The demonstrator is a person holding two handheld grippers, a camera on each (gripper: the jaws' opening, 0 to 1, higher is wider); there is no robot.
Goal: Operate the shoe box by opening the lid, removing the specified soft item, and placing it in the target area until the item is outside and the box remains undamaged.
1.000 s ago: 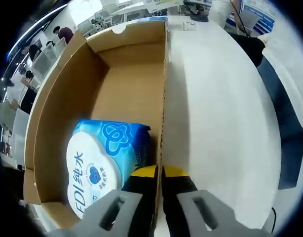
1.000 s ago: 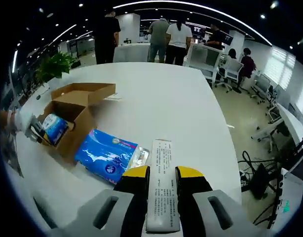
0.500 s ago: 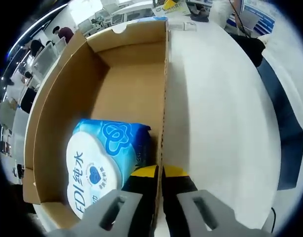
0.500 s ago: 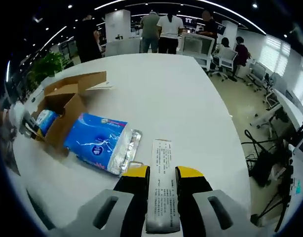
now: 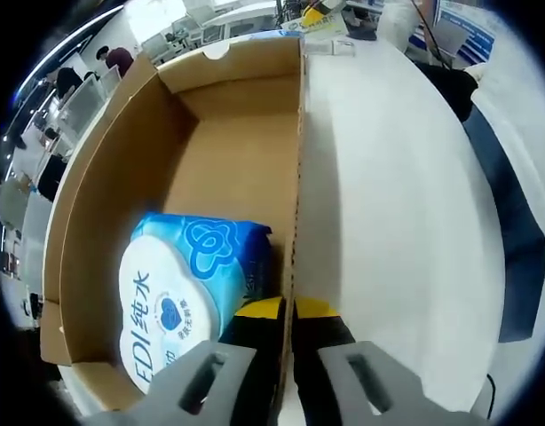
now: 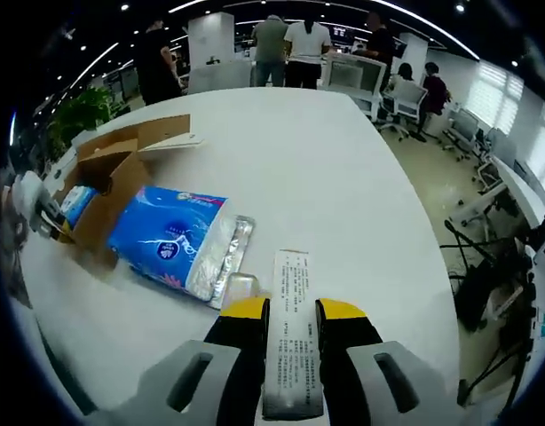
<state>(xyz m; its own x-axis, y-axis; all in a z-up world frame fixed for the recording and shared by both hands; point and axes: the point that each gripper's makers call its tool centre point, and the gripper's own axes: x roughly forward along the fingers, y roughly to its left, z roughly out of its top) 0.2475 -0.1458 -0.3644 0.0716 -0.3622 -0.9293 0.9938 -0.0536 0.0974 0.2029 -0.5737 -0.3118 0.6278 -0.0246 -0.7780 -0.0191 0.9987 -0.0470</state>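
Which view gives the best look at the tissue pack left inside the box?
The left gripper view: the tissue pack lies close up on the floor of the cardboard box, its printed top readable. In the right gripper view that pack is a small blue patch at the box's open mouth, far to the left.

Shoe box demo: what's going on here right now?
A person works two handheld grippers on a white table. The left gripper is shut on the side wall of the open cardboard shoe box, where a blue tissue pack lies inside. The right gripper is shut on a printed paper strip. A larger blue soft pack already lies on the table beside the box. People stand in the office behind.
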